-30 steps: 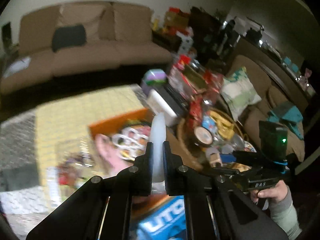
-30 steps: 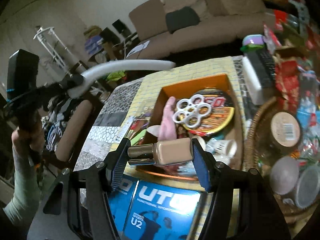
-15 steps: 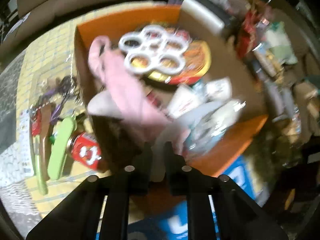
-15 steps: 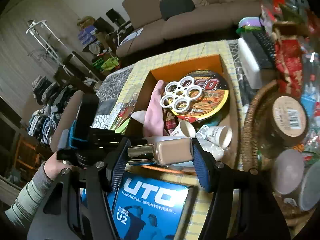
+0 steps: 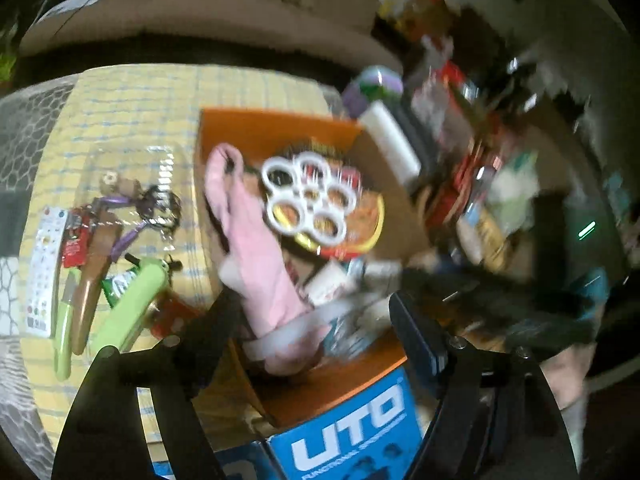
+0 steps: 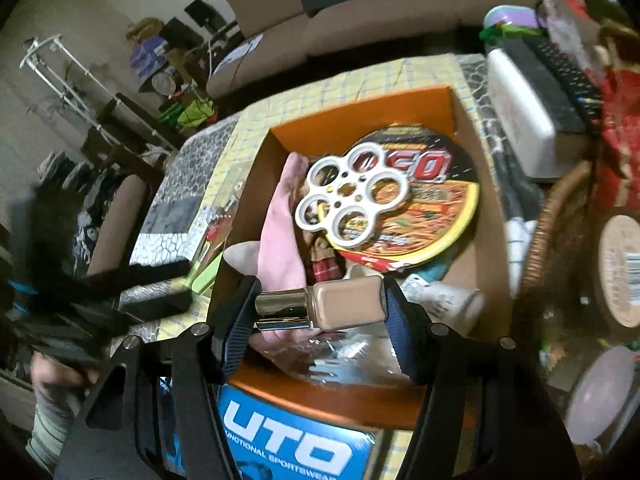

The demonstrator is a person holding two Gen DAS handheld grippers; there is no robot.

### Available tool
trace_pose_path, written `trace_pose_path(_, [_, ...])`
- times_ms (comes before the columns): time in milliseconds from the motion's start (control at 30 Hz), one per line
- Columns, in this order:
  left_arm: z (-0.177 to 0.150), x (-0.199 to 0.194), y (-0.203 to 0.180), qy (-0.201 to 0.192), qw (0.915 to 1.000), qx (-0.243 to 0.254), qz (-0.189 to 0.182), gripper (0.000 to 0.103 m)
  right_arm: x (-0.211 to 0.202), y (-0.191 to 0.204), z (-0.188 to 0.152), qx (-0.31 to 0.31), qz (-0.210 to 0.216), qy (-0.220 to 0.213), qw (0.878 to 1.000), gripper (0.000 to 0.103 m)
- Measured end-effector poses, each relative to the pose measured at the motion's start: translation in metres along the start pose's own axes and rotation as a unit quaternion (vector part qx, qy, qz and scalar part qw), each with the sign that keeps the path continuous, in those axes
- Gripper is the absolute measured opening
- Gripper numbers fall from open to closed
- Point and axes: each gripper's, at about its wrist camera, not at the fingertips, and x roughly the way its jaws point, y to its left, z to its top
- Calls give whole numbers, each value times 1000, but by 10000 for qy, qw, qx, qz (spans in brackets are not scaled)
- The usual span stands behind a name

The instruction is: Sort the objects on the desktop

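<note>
An orange cardboard box (image 5: 280,128) (image 6: 360,110) holds a noodle bowl (image 6: 424,208), a white ring holder (image 5: 308,200) (image 6: 352,196), a pink glove (image 5: 256,248) and small cups. My left gripper (image 5: 316,320) is open over the box's near edge; a white curved tube (image 5: 296,330) lies in the box between its fingers. My right gripper (image 6: 320,308) is shut on a beige foundation bottle (image 6: 344,306) with a gold cap, held sideways above the box's near edge.
A blue UTO box (image 6: 288,440) lies in front of the orange box. Pens, a green case (image 5: 132,304) and keychains lie left of it on the yellow cloth. A wicker basket (image 6: 560,216) with lids and a white keyboard (image 6: 528,96) crowd the right.
My left gripper swung down over the box, opened and let go of the white curved tube, which now lies in the box. My right gripper kept the bottle and edged closer to the box.
</note>
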Motion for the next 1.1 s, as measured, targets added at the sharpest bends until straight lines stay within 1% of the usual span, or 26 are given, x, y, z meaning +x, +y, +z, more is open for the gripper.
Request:
trace_pose_path(67, [6,-9,4,-157,9999,-5,25,80,19,9,1,-62,3,120,9999,58])
trace_pose_path(133, [8,-16,11,-204,9998,-21,62,80,36,16,1,-136,0,217,9997,58])
trace_pose_path(267, [4,-20,28,-168,9997,-72,133,80,72,34,2,-299,-125,380,9988,58])
trace_pose_path(367, [-2,-21,43,-121,9997,-117,172,80,86,34,1,-193,-161,446,9987,58])
trace_pose_path(400, [-4,-19,46,-89,9997,-115,203,80,88,32,1,-139,-232,438,9987,58])
trace_pose_path(500, [-11,-18,58,-41,9994,-121,308,80,85,28,-1,-32,-326,347,9989,60])
trace_pose_path(600, [-15,-22,68,-52,9993,-192,312,80,76,27,-1,-5,-348,275,9990,60])
trace_pose_path(700, [-20,-31,78,-140,9983,-77,568,80,60,32,-3,-79,-335,175,9993,60])
trace_pose_path(733, [-24,-36,84,-189,9973,-34,714,80,56,36,-5,-112,-340,142,9993,60])
trace_pose_path(833, [-31,-48,102,-320,9952,12,923,80,41,52,-9,-264,-249,6,9993,60])
trace_pose_path(900, [-39,-54,114,-406,9932,139,1085,80,30,66,-15,-380,-101,-138,9991,60])
trace_pose_path(933, [-45,-56,120,-431,9907,267,1266,80,28,72,-16,-422,-26,-171,9990,60])
trace_pose_path(967, [-48,-57,124,-428,9893,328,1354,80,26,79,-17,-473,49,-192,9987,60])
trace_pose_path(1000, [-53,-57,129,-407,9882,394,1422,80,26,89,-19,-562,110,-203,9982,60])
trace_pose_path(1100, [-68,-55,142,-346,9877,503,1441,80,32,115,-25,-845,128,-156,9962,60])
